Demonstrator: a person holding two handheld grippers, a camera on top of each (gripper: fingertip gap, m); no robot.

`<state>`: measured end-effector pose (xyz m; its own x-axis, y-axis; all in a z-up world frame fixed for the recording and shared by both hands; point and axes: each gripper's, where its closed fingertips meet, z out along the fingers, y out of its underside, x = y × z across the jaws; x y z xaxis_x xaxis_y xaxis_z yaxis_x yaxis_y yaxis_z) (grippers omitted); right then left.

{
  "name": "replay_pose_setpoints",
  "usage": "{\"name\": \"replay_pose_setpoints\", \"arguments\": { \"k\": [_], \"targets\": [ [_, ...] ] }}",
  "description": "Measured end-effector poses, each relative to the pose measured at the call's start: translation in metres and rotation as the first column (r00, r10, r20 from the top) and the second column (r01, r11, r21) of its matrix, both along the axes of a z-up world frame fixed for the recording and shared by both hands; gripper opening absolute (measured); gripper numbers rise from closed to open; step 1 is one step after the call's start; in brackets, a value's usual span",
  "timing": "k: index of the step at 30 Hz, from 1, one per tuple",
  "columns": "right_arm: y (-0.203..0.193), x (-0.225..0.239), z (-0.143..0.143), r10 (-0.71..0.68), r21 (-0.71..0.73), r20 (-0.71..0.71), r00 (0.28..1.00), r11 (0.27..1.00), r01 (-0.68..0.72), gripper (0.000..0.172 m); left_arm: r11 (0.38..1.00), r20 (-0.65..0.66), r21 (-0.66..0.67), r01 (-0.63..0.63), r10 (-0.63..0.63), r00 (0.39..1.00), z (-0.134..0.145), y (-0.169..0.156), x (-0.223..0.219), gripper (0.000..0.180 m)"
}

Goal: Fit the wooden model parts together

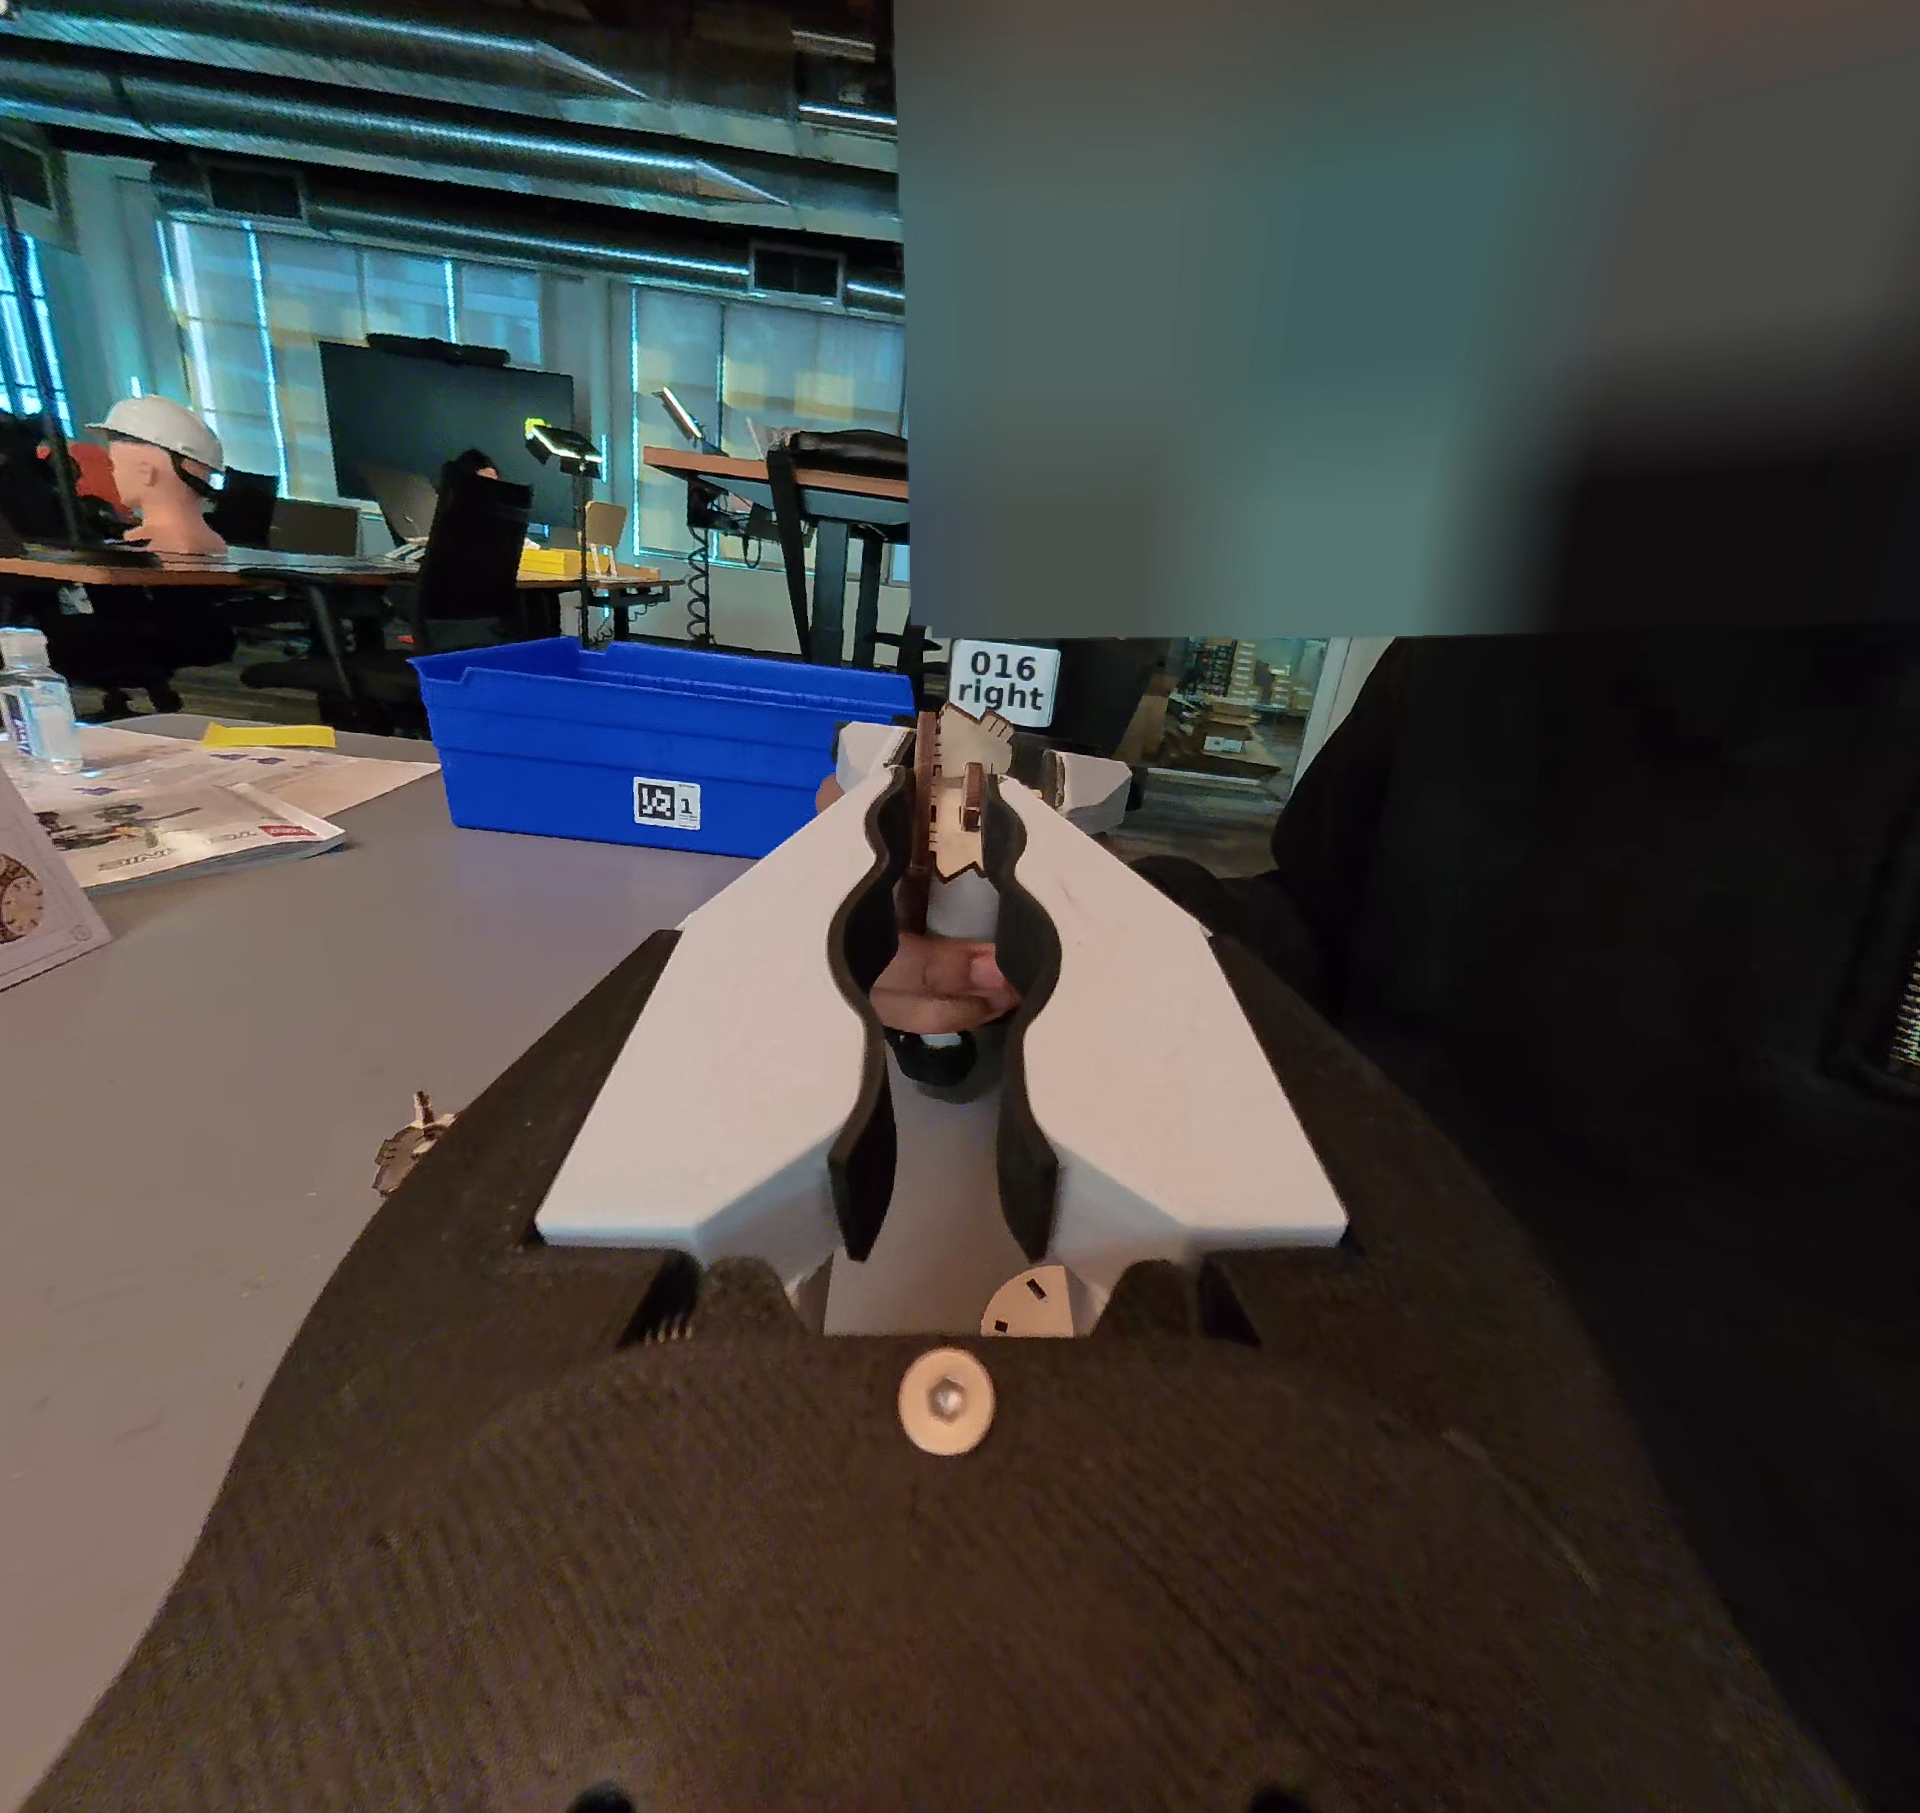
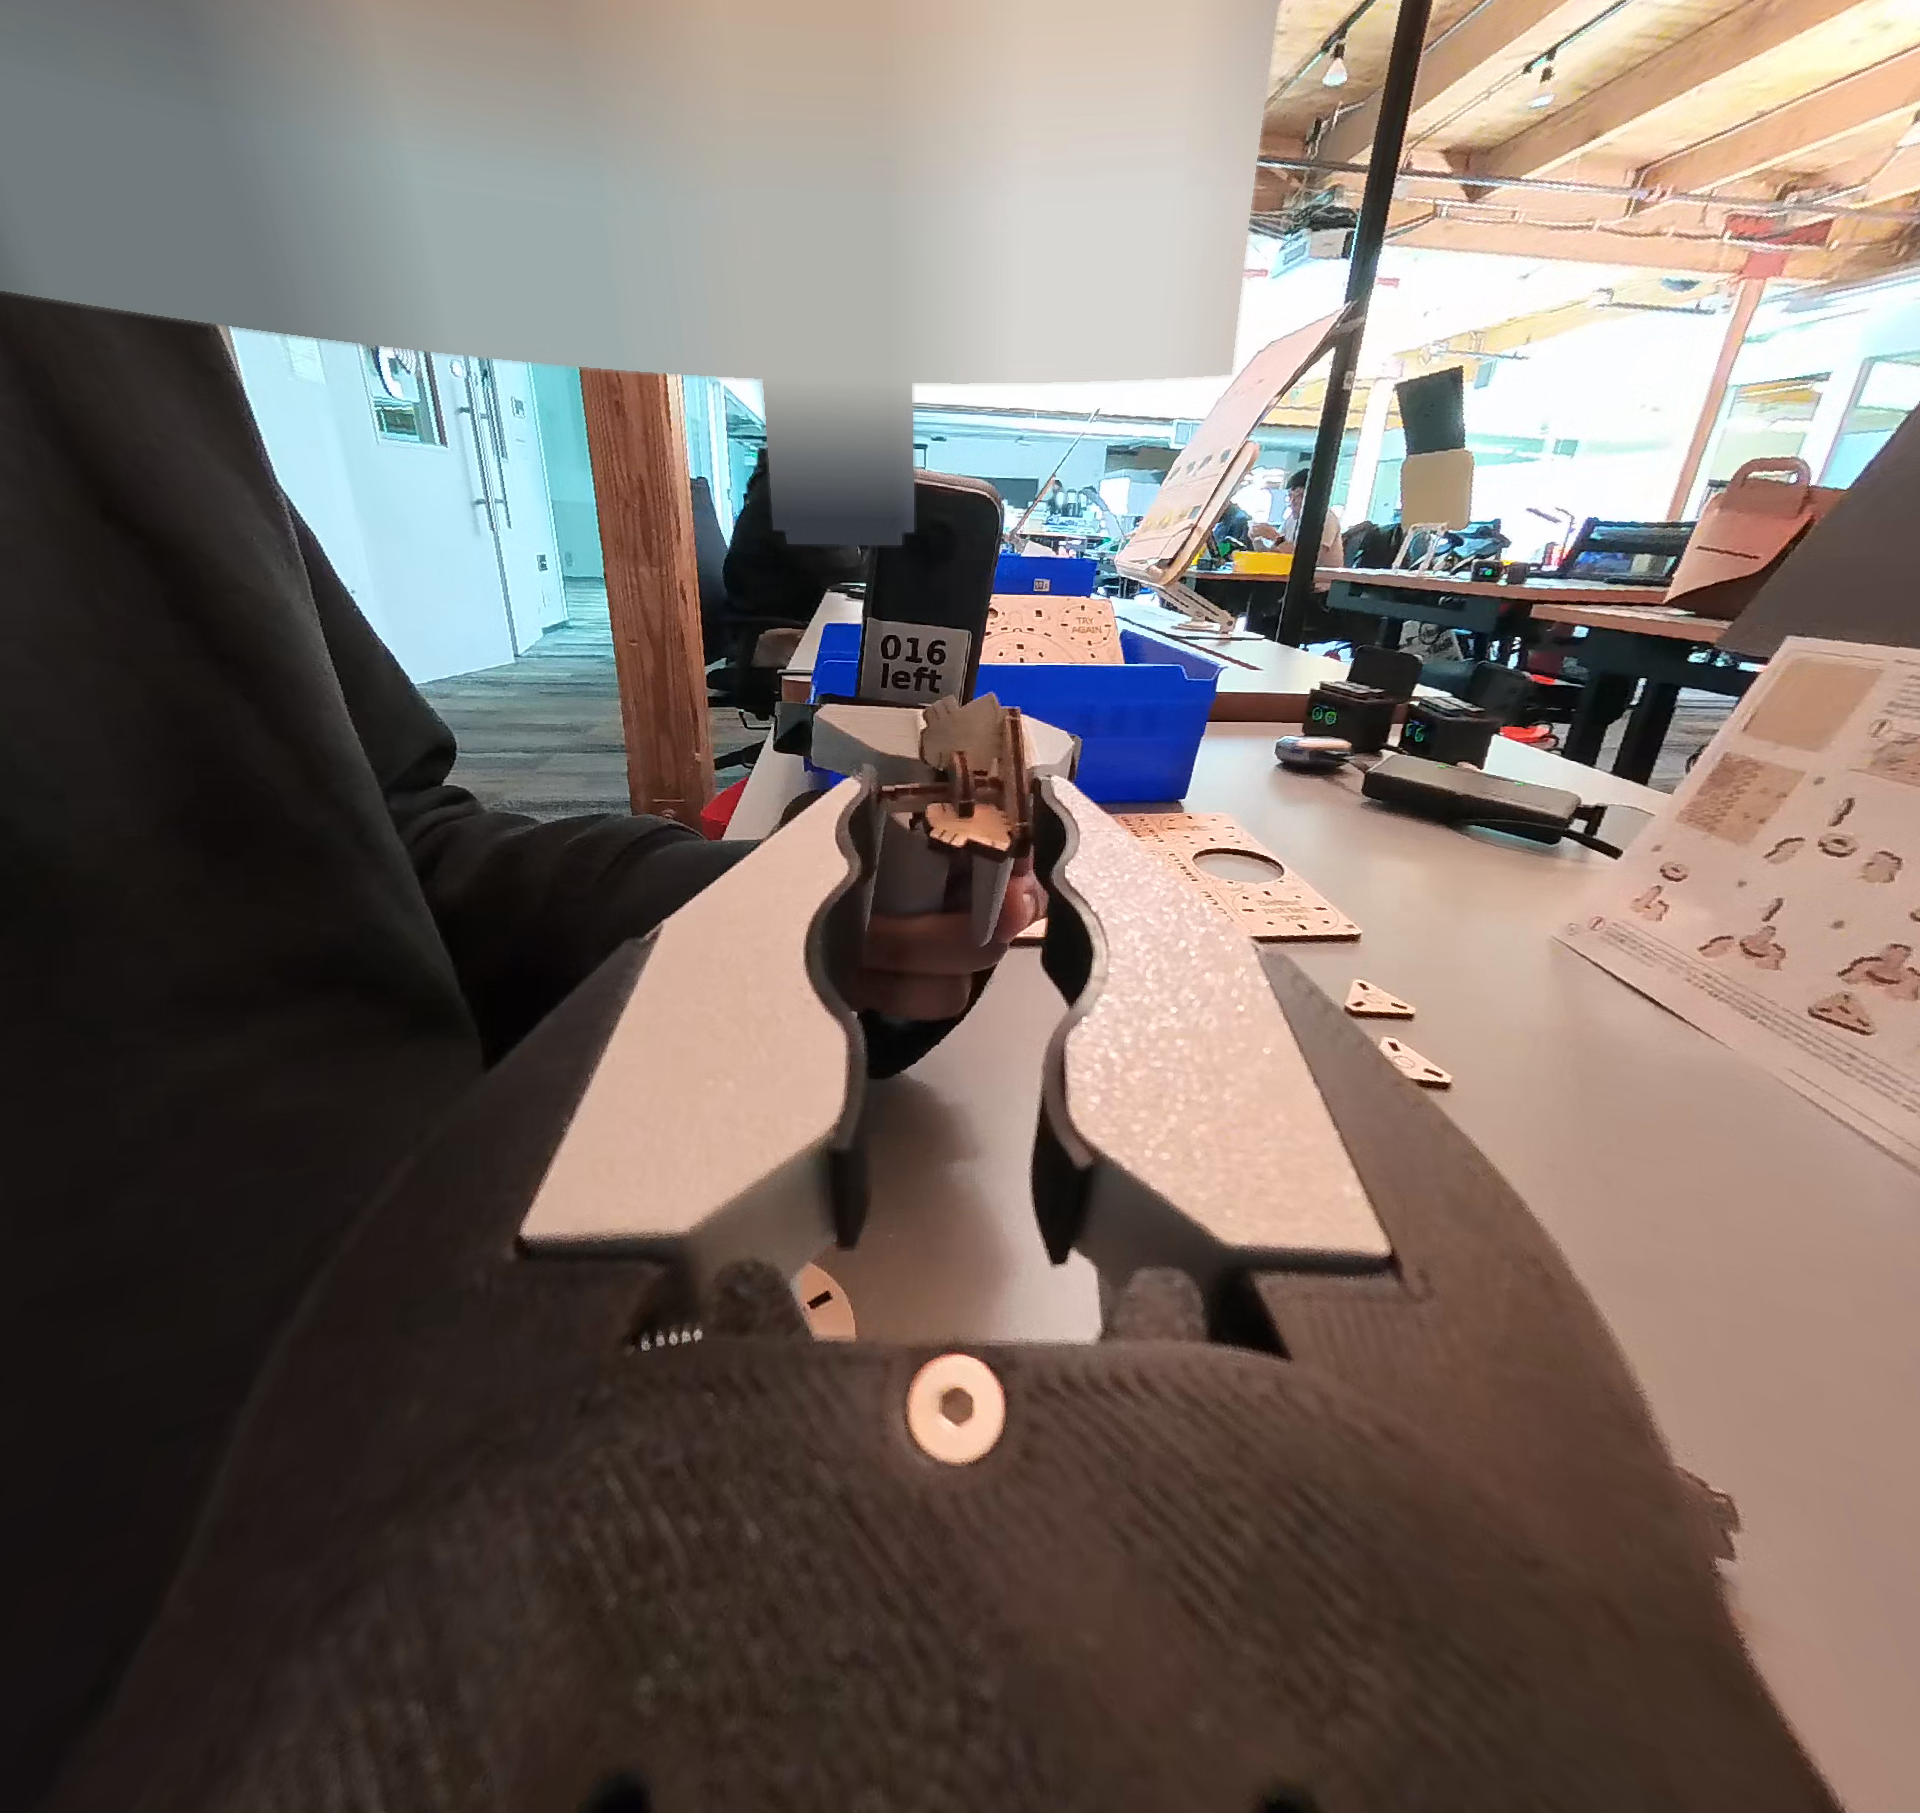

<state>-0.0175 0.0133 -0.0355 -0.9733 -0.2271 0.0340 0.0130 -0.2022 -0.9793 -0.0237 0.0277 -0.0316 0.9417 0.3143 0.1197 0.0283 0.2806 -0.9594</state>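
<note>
Here, two hand-held grippers meet tip to tip above a grey table (image 2: 1558, 1192). The left gripper (image 1: 951, 807) is nearly closed, its pads pinching a small wooden puzzle assembly (image 1: 961, 797). The right gripper (image 2: 951, 807) stands partly open around the same assembly, which sits between its fingers; contact is unclear. Each gripper carries a white printed label. A blue bin (image 1: 623, 735) wears a square code sticker. Printed instruction sheets (image 2: 1766, 880) lie near the table edge, with bare tabletop between.
</note>
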Motion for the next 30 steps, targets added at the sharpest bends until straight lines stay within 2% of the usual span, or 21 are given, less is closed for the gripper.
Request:
{"name": "replay_pose_setpoints", "arguments": {
  "k": [10,16,20,24,30],
  "targets": [
    [0.001,0.001,0.002,0.001,-0.006,-0.012,1.0,1.0,-0.001,0.027,1.0,-0.029,-0.004,-0.017,0.017,0.999,0.0,0.0,0.001,0.01],
    [0.004,-0.006,0.006,-0.023,-0.03,0.018,1.0,0.999,0.023,0.027,0.997,-0.042,0.061,-0.048,0.051,0.998,0.008,-0.01,-0.002,0.014],
    [0.003,-0.004,0.005,-0.024,-0.019,-0.005,1.0,1.0,0.024,0.027,0.999,-0.026,0.01,-0.046,0.047,0.999,0.0,-0.003,-0.003,0.021],
    [0.003,-0.004,0.004,-0.024,-0.013,-0.017,1.0,1.0,0.024,0.027,0.998,-0.041,-0.023,-0.058,0.058,0.997,-0.003,-0.001,-0.003,0.01],
    [0.003,-0.003,0.003,-0.02,-0.016,-0.007,1.0,1.0,0.02,0.027,0.999,-0.029,-0.022,-0.045,0.045,0.999,-0.002,-0.001,-0.003,0.01]
  ]
}}
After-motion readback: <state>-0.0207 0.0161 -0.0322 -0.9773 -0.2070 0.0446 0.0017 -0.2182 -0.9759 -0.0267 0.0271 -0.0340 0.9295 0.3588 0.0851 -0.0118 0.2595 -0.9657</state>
